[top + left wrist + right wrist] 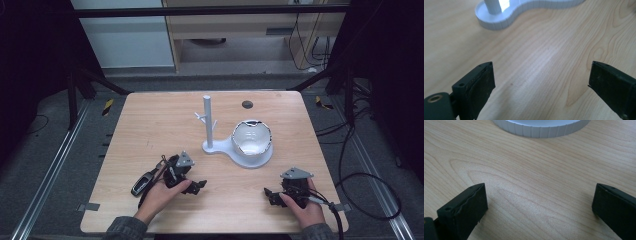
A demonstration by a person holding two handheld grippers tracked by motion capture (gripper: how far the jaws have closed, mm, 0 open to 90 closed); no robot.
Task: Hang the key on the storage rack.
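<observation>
A white stand (226,148) with an upright pegged post (207,120) sits mid-table, and a white bowl (252,137) with a dark rim rests on its round end. My left gripper (199,186) lies near the front left, held by a hand, jaws wide open over bare wood (541,75). Its own view catches the stand's base (499,21) at the top. My right gripper (270,196) sits at the front right, also open with nothing between the jaws (540,202). The round end of the stand (541,128) shows at the top of the right gripper view.
A black car key fob (142,183) lies on the wooden table (150,125) just left of my left hand. A dark round grommet (247,104) sits near the table's far edge. Cables trail off the right side of the table.
</observation>
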